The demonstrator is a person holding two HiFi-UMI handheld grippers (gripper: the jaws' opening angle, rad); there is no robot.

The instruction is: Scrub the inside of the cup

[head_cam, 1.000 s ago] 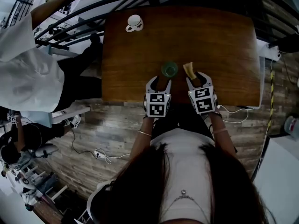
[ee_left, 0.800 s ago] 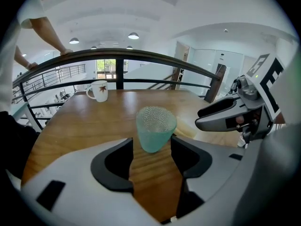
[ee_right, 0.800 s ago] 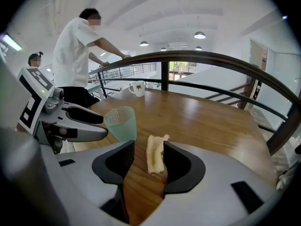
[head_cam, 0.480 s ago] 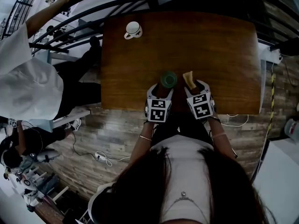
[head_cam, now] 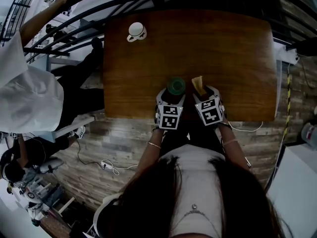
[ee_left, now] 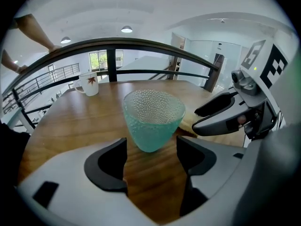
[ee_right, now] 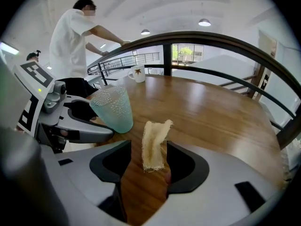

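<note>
Your left gripper has just been opening its jaws, now apart beside the base of the teal dimpled cup standing on the wooden table, while your right gripper, likewise just opened, loosely flanks a beige scrub cloth.

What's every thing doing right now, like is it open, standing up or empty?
Green cup: upright, empty, on the table.
Yellow scrubber: loose between the right claw's jaws.
White mug: upright, far corner of the table.
Left claw: open, just been opening, cup base between its tips, unsqueezed.
Right claw: open, just been opening, scrubber between, unsqueezed.
</note>
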